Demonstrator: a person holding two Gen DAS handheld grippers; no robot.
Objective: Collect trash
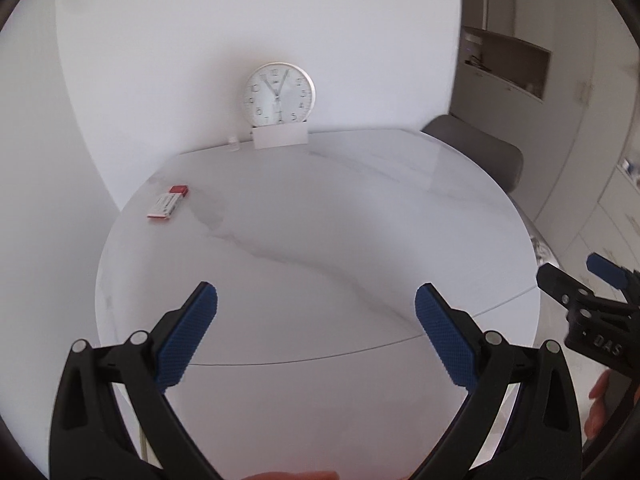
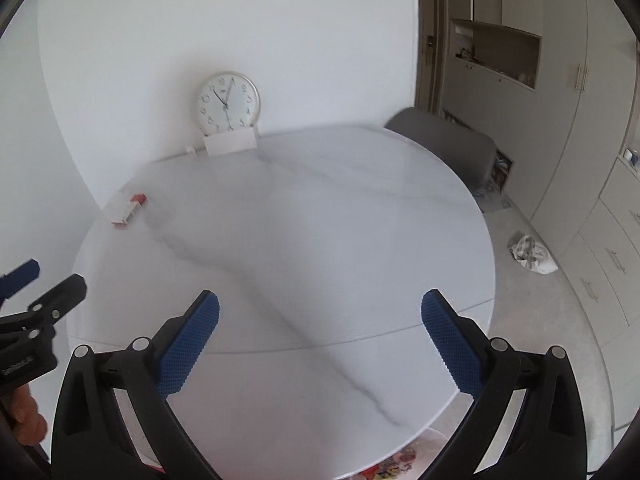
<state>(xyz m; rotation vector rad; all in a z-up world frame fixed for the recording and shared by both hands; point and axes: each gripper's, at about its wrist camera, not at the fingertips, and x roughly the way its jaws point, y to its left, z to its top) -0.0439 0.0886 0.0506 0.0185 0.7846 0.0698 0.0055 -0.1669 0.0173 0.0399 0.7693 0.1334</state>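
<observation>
Hovering over the near edge of the table (image 1: 320,240), the left gripper (image 1: 316,304) and right gripper (image 2: 320,308) are both gaping wide, gripping nothing. Lying flat at the far left rim, well apart from both, is the red-and-white box (image 1: 168,202), while a crumpled bag (image 2: 532,254) is sitting on the floor to the right. Judging from here, that low box is risking a skid off the rim if a finger nudges it sideways.

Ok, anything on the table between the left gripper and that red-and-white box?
No. In the left wrist view, only bare marble tabletop lies between the open left gripper and the red-and-white box.
</observation>
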